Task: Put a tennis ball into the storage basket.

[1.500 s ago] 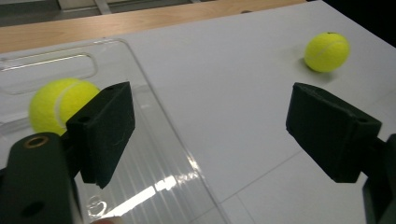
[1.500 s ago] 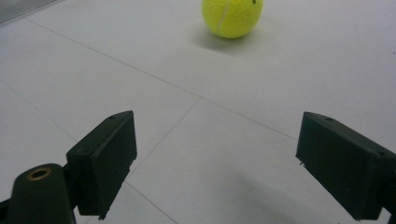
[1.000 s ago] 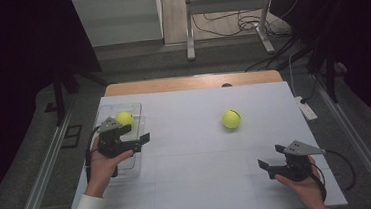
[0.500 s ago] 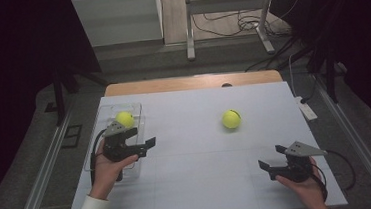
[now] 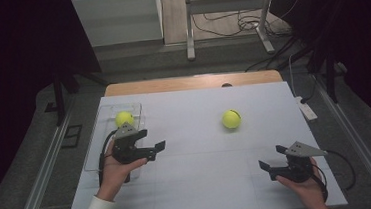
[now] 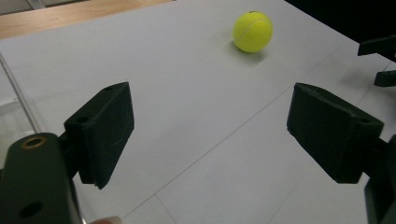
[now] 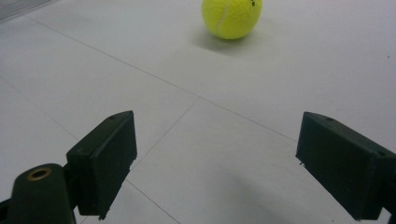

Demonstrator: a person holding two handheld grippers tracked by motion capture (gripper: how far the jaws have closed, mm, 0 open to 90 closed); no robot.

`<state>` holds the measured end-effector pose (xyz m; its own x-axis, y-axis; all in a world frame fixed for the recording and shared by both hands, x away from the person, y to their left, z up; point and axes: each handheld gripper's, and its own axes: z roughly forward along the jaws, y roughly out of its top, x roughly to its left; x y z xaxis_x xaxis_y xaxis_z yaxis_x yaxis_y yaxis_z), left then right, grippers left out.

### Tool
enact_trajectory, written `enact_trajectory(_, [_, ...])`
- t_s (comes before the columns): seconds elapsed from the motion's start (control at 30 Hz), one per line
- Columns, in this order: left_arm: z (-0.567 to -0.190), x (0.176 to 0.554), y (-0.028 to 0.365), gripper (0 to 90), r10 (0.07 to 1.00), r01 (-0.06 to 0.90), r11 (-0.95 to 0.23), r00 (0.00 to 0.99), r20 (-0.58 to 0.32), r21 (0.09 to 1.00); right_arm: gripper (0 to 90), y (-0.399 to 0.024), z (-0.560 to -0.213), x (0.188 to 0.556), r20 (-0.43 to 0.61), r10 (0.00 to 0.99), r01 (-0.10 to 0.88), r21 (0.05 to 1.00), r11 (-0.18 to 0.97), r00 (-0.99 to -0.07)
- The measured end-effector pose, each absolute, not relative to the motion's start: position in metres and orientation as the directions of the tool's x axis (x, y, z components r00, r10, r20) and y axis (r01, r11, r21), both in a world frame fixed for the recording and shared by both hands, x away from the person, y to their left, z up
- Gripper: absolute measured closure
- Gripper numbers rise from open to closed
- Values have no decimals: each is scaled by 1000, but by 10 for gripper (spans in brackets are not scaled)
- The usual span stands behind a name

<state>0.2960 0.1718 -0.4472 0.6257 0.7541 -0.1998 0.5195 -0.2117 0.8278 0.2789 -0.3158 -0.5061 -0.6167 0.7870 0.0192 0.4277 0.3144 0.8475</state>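
1. My left gripper (image 5: 158, 148) and right gripper (image 5: 269, 159): jaws apart, empty.
2. Tennis ball (image 5: 231, 119) lies on the table (image 5: 205, 183), well ahead of both.
3. Round; no long axis.

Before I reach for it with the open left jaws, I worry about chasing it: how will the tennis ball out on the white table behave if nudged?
The tennis ball is round and rests free on the flat white table, so a nudge would probably send it rolling. Its fuzzy cover likely grips well. It looks light and springy, hardly fragile.
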Motion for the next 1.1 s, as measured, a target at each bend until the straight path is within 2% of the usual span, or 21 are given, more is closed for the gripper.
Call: enact_trajectory(1.1, [-453,302,136,160,720,525,-266,666,-196,808,126,-317,-504,277,35,779,414,862,294,-626])
